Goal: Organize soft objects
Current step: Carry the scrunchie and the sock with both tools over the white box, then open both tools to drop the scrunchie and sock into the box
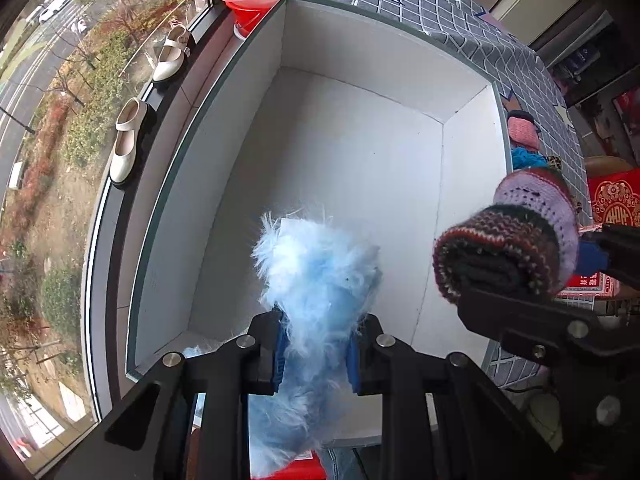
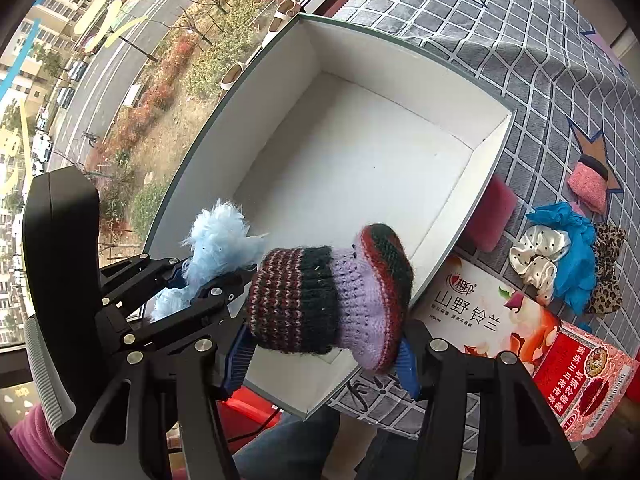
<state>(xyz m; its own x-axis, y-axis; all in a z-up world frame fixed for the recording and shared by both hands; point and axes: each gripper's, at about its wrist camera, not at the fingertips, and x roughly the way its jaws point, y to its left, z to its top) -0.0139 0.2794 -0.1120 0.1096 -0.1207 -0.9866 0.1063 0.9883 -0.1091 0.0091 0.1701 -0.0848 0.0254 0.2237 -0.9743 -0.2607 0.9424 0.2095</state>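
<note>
My left gripper (image 1: 316, 356) is shut on a fluffy light-blue soft item (image 1: 316, 276), held above the near end of an open white box (image 1: 340, 152). It also shows in the right wrist view (image 2: 216, 240), left of my right gripper (image 2: 324, 354). My right gripper is shut on a striped knitted sock (image 2: 332, 300) in purple, dark red and green, held over the box's near right corner (image 2: 360, 168). The sock shows in the left wrist view (image 1: 508, 240) at the right. The box holds nothing that I can see.
On the grey grid tablecloth (image 2: 520, 60) right of the box lie a pink sponge (image 2: 490, 216), a pink knitted piece (image 2: 588, 186), a white dotted scrunchie (image 2: 536, 260), a blue item (image 2: 576, 248) and a leopard scrunchie (image 2: 608, 276). A printed carton (image 2: 520, 328) sits near right. Shoes (image 1: 128, 140) stand on the windowsill.
</note>
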